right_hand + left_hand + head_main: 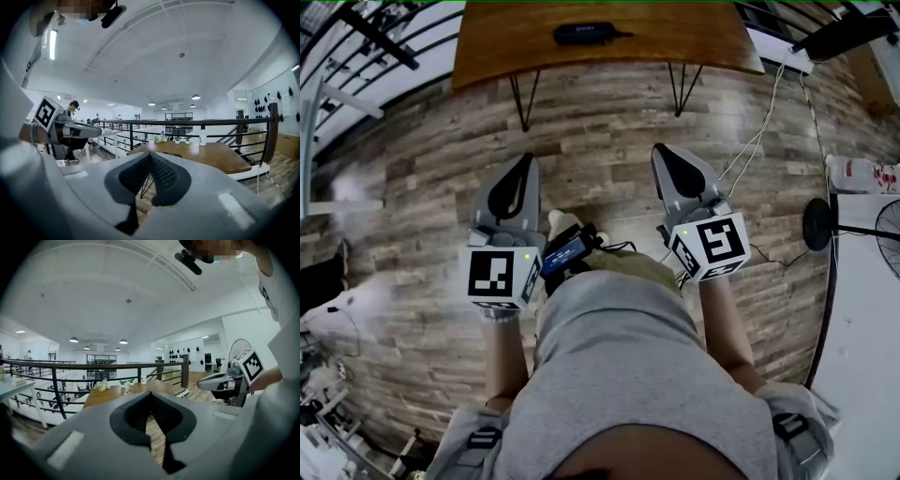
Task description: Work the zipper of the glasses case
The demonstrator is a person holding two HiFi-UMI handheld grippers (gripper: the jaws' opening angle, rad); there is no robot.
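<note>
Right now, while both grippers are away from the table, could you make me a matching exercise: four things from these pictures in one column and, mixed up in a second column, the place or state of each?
Things
1. glasses case
2. left gripper
3. white cable
4. fan

Places or states
A. stands upright at the right edge of the head view
B. lies on the wooden table
C. jaws shut, nothing between them
D. runs as a thin line across the floor

Right pairs: 1-B, 2-C, 3-D, 4-A.
</note>
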